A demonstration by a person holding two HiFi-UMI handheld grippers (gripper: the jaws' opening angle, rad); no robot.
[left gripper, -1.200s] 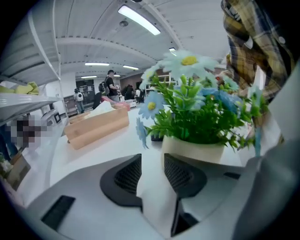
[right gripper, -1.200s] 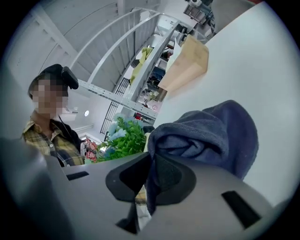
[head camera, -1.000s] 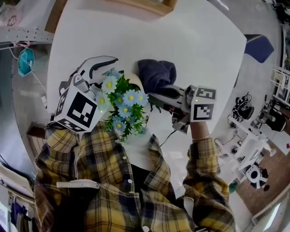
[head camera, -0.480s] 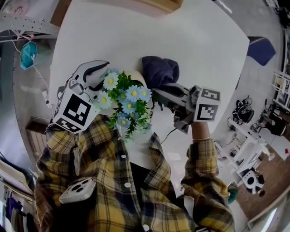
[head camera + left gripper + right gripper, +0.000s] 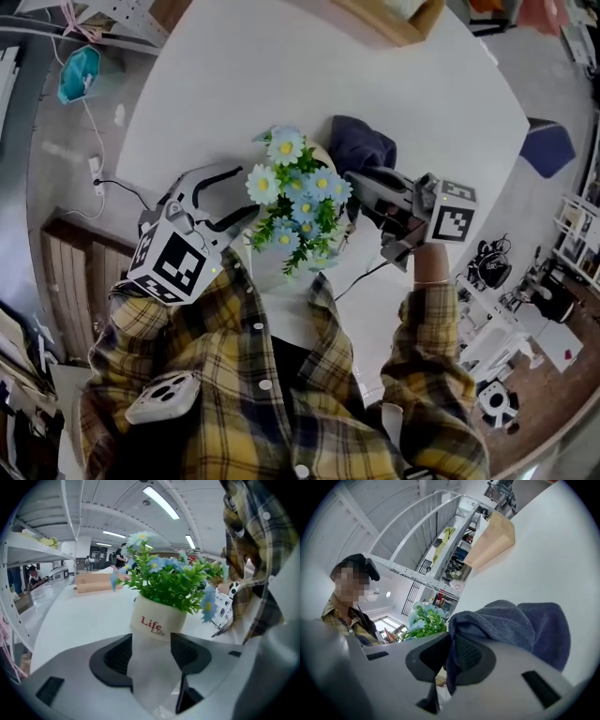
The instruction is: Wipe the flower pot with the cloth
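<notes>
Flower pot (image 5: 157,620), white with red lettering and filled with blue-and-white artificial flowers (image 5: 300,187), stands close to the near edge of the white surface (image 5: 234,75), just in front of the person.

At its near-left side sits the left hand-held gripper (image 5: 242,192). Its jaws have just been opening and now stand apart, with the lower wall of the pot between the pads but no longer pinched.

At the pot's right side, the right hand-held gripper (image 5: 354,183) is clamped on a fold of the dark blue cloth (image 5: 361,145). The cloth bunches against or just beside the far-right side of the pot; actual contact cannot be confirmed.

Beyond lies bare surface, with a wooden box (image 5: 394,19) at the far edge.

Progress, as judged: the cloth is picked up and brought to the pot, so wiping appears under way or newly paused. The lettered side facing the left hand-held gripper looks clean and shows no cloth on it. Remaining work likely comprises passing the cloth round the other sides, with the pot steadied again, then setting the cloth down.
</notes>
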